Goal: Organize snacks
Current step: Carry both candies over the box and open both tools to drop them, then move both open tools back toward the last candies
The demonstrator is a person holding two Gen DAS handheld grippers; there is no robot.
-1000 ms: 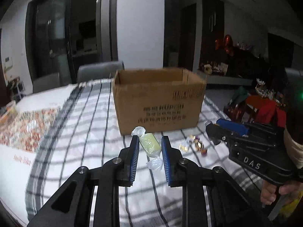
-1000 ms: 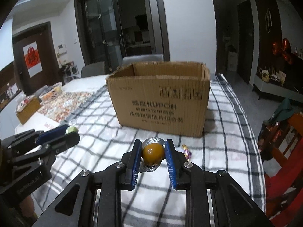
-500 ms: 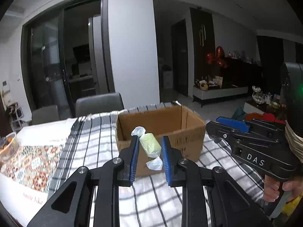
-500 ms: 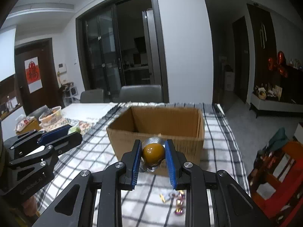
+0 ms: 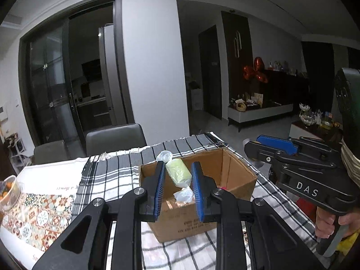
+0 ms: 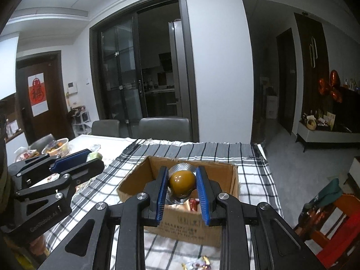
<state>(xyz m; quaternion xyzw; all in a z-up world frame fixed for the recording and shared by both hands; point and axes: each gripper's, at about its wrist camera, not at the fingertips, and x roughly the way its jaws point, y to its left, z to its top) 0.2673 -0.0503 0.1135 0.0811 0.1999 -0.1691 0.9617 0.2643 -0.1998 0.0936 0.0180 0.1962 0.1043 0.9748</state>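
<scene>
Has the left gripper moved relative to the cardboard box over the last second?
Yes. The left gripper, shut on the green wrapped candy, has risen: earlier it faced the cardboard box front from table level; now it looks down into the open top.

You are in a home's dining and living area: grey dining chairs [image 6: 164, 126] stand at a desk [image 6: 252, 157] under a checked cloth, dark glass sliding doors [image 6: 135, 72] open onto a kitchen, and red balloons [image 6: 330, 87] hang above a low sideboard [image 6: 326, 135].
</scene>
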